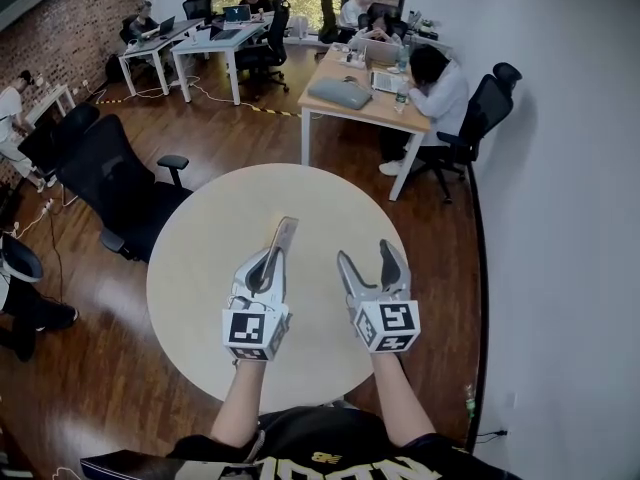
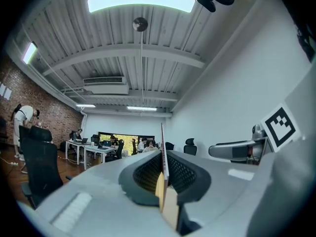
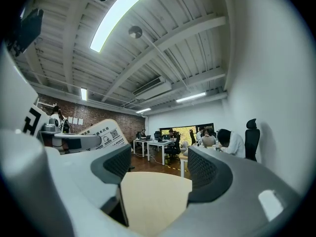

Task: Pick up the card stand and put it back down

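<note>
My left gripper (image 1: 272, 258) has its jaws closed flat on the card stand (image 1: 286, 232), with no gap showing on either side of it. My right gripper (image 1: 368, 256) is just beside the left one with its jaws standing a little apart. Only the bare pale top of the round table (image 1: 200, 258) shows between them, and they hold nothing. Both grippers point level across the table, away from my body. In the left gripper view the stand is edge-on to me. It is a very thin upright sheet with a pale face and a reddish line along its edge, rising above the two dark ribbed pads. Low down between the pads there is a thicker tan, wood-coloured part. In the right gripper view I see its broad face off to my left, past the left gripper's grey finger. It is a cream-white panel with a rounded top corner, carrying lines of black print and a small square code that I cannot read. From the head view it sticks out forward beyond the left fingertips as a slim grey slat over the middle of the table. Whether its lower edge touches the tabletop, I cannot tell.
</note>
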The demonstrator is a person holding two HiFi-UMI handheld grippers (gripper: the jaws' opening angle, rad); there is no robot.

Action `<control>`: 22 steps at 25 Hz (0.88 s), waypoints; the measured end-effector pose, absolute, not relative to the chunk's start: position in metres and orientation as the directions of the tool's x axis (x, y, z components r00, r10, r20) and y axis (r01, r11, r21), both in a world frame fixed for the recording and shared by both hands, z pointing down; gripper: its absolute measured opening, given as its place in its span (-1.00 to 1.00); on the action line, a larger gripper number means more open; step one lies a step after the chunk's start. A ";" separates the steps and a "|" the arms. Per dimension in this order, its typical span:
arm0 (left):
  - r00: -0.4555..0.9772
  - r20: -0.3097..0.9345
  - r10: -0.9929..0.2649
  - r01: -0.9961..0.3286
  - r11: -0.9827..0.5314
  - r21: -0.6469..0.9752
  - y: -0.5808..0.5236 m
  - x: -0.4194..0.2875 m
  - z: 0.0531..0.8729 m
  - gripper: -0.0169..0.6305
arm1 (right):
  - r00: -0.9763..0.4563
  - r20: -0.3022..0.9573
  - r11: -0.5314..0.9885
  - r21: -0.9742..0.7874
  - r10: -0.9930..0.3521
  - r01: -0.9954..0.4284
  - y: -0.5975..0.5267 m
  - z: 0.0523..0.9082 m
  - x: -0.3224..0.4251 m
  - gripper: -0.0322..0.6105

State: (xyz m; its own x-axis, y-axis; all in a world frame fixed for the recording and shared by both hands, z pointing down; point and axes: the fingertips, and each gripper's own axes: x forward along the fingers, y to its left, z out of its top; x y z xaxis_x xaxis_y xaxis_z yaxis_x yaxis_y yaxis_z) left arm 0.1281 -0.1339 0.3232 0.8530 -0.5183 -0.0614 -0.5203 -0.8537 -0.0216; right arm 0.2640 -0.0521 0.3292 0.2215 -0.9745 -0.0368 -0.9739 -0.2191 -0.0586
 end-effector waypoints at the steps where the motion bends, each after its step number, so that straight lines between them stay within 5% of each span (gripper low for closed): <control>1: 0.853 -0.059 -0.518 -0.520 -0.854 -0.021 -0.134 0.128 0.325 -0.90 | 0.215 -0.033 -0.213 -0.061 -0.976 -0.975 -0.054 0.331 0.262 0.23; 13: 0.816 -0.018 -0.578 -0.578 -0.816 0.007 -0.144 0.087 0.349 -0.90 | 0.109 0.007 -0.110 -0.081 -0.994 -0.991 -0.085 0.352 0.226 0.23; 22: 0.699 0.037 -0.714 -0.715 -0.698 0.040 -0.170 -0.013 0.377 -0.90 | -0.125 0.050 0.120 -0.103 -0.991 -0.987 -0.144 0.376 0.130 0.23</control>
State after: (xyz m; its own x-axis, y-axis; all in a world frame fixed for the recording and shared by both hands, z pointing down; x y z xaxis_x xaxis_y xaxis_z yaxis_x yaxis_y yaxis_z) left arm -0.0127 -0.1700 0.3770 0.6993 -0.7139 0.0374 -0.7149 -0.6981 0.0399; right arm 0.1302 -0.1440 0.3758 -0.1252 -0.9909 0.0501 -0.9874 0.1195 -0.1034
